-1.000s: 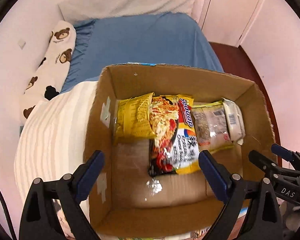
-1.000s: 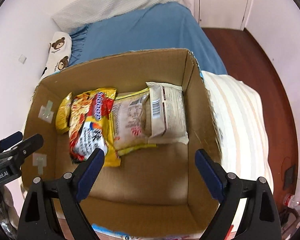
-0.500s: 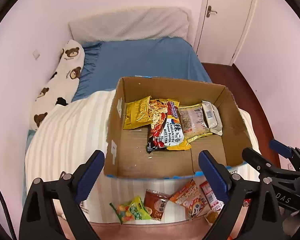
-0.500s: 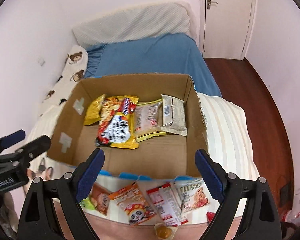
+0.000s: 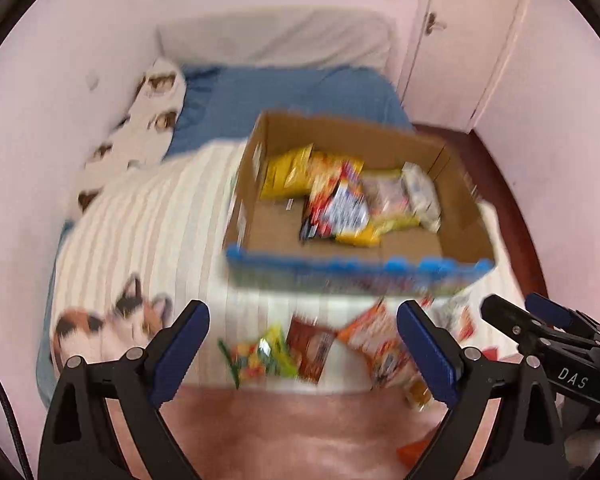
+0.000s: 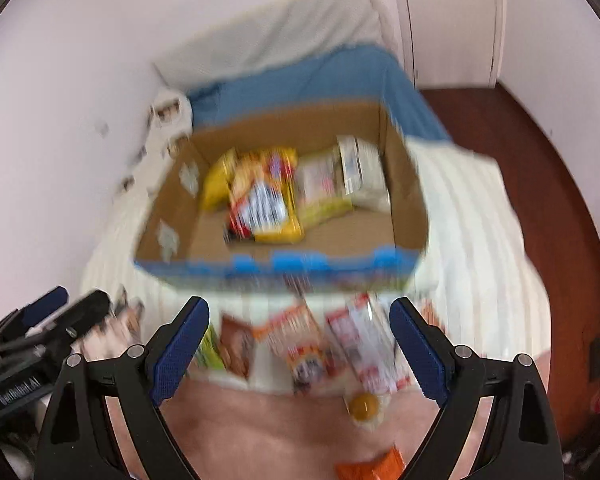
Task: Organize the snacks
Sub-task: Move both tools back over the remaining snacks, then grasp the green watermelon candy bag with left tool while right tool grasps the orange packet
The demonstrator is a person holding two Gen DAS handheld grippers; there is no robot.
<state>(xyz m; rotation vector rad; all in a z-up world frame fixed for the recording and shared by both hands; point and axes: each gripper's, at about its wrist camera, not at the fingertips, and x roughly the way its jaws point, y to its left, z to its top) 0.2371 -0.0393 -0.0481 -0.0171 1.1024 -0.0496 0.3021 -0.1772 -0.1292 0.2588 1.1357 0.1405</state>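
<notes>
Both pairs of fingers are spread wide and hold nothing. Left gripper (image 5: 302,344): blue pads well apart, framing the loose packets below. Right gripper (image 6: 299,344): same wide spread, empty.

Between and just beyond your left fingers lie a green-yellow candy bag (image 5: 260,356), a brown packet (image 5: 314,350) and an orange packet (image 5: 376,346), side by side on the striped blanket (image 5: 152,220). Under your right fingers: a white-and-red packet (image 6: 360,344), and nearer you a small yellow jelly cup (image 6: 364,406) on the pink cover (image 6: 280,432). More orange wrapping shows at the bottom edge; too blurred to identify.

The cardboard box (image 5: 466,216) sits farther out on the blanket, already holding a yellow bag (image 5: 286,170), a noodle packet (image 5: 340,204) and pale packets against its far wall. Front half of the box floor is bare.

Judgement: step in hand is choosing the next loose snack. Both views are smeared, so steady your hands before committing. Pick one packet per gripper, come down on an edge or corner that lifts off the blanket, and close on film only, not on the blanket fold beneath. Overlapping packets may drag a neighbour along; take the outermost first.
</notes>
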